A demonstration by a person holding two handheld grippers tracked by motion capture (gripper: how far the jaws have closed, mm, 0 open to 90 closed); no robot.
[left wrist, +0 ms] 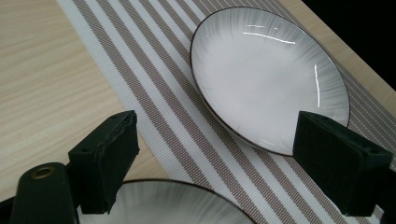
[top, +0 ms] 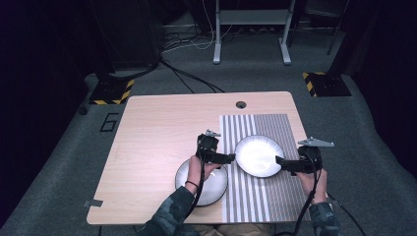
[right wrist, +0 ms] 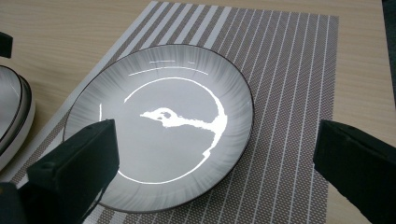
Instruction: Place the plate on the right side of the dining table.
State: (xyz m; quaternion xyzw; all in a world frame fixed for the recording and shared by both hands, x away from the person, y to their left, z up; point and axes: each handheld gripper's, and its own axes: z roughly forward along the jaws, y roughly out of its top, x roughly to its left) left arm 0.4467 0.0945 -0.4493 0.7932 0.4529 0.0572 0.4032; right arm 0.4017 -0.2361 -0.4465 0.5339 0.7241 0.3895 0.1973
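Two plates: one plate on the mat, sitting alone on the striped placemat right of the table's centre; a stack of plates on the bare table just left of the mat, near the person.
Plate look: white, glossy, thin dark line round the rim, shallow with a low sloping edge; bright light glints off its middle in the right gripper view.
Stack look: at least two rims, one on the other, at the left edge of the right gripper view.
Left claw: left gripper hovers over the gap between stack and plate, pointing right; its jaws stand spread wide with nothing between them.
Right claw: right gripper points left at the plate's right rim; its jaws stand spread wide on either side of the near rim, pads not pressing.
Handling, judged: likely glazed ceramic, so stiff, fairly heavy for its size, slippery and breakable if dropped or knocked on the stack.
Where to grip, judged: the raised rim, one pad above and one below; the flat middle offers no purchase.
Risk, judged: a one-sided pinch may let the smooth plate tilt or slide out.
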